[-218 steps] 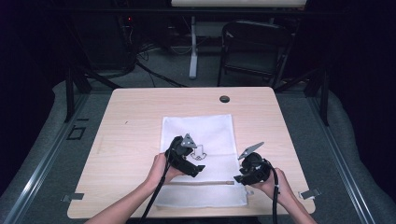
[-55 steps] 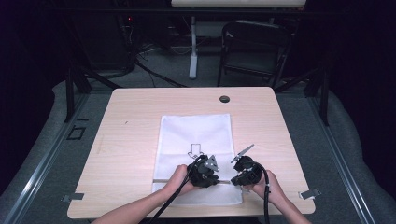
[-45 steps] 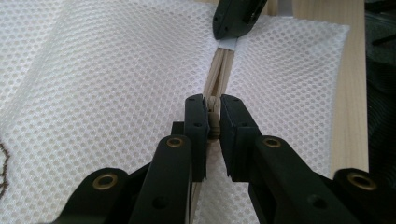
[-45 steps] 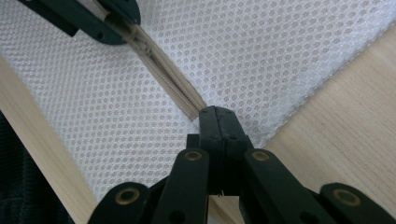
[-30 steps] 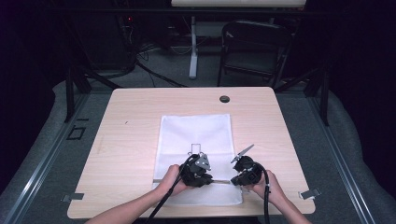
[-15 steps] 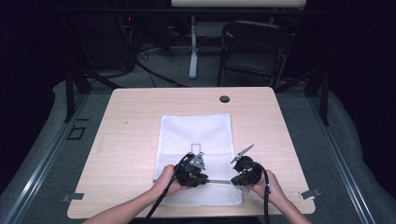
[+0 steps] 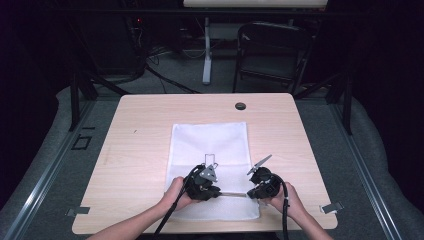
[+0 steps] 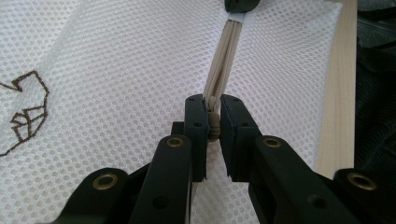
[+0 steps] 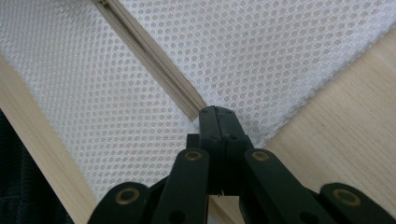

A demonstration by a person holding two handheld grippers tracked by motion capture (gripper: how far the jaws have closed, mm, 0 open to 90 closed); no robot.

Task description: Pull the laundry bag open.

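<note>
Now left gripper (image 8: 213,123) jaws pinch zipper pull (image 8: 213,122); right gripper (image 9: 217,122) jaws clamp mesh bag (image 9: 261,56) end.

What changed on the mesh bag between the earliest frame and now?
The left gripper came down from mid-bag to the zipper, clamped its slider, then edged left along it. The right gripper shifted slightly left and pinches the zipper's end. The mesh bag and table stayed put.
</note>
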